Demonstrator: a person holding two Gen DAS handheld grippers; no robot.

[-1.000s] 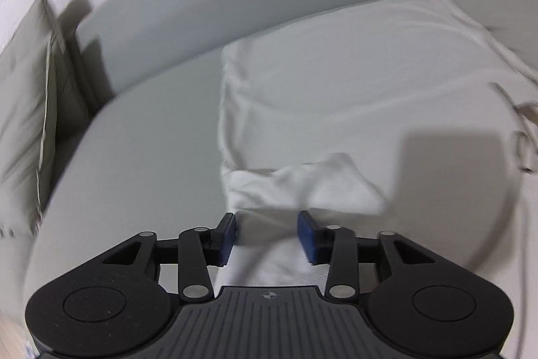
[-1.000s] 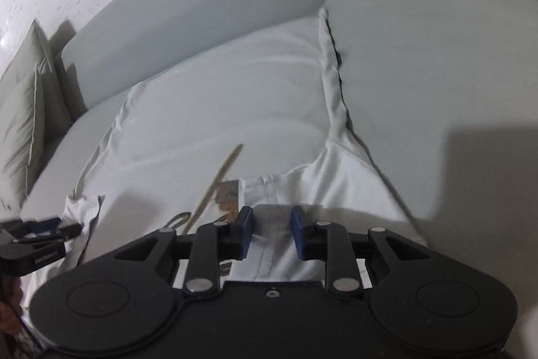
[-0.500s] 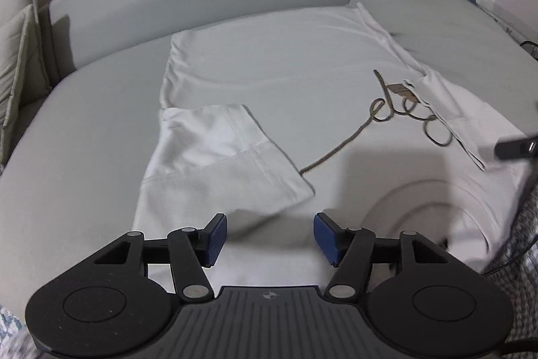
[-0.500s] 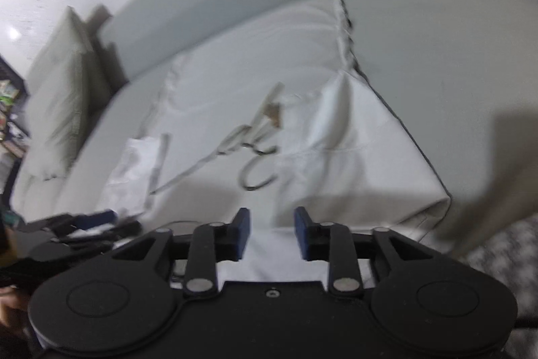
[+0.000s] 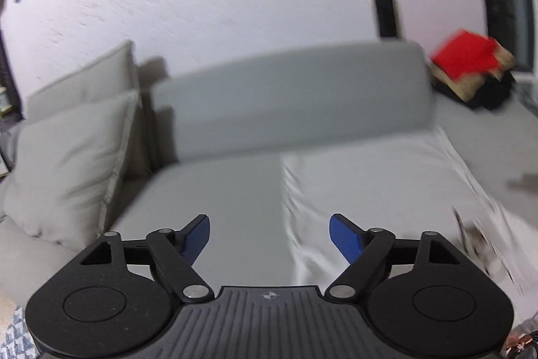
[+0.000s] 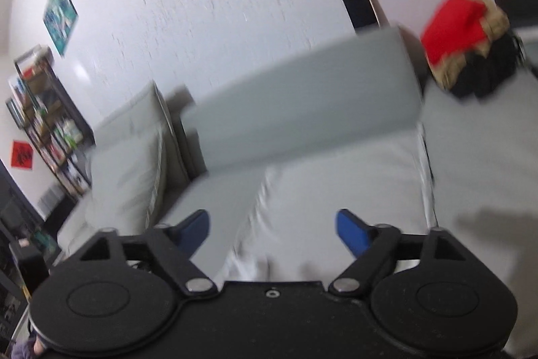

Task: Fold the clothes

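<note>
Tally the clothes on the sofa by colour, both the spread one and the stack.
White, spread T-shirt: 1
Red, top of the stack: 1
Tan: 1
Black, stack bottom: 1, though blur could hide more
Total: 4

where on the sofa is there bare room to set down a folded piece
Bare grey seat lies between the pillows on the left and the white garment, up to the backrest. More bare seat lies right of the garment, in front of the clothes stack. The garment fills the middle. Both frames are blurred.
</note>
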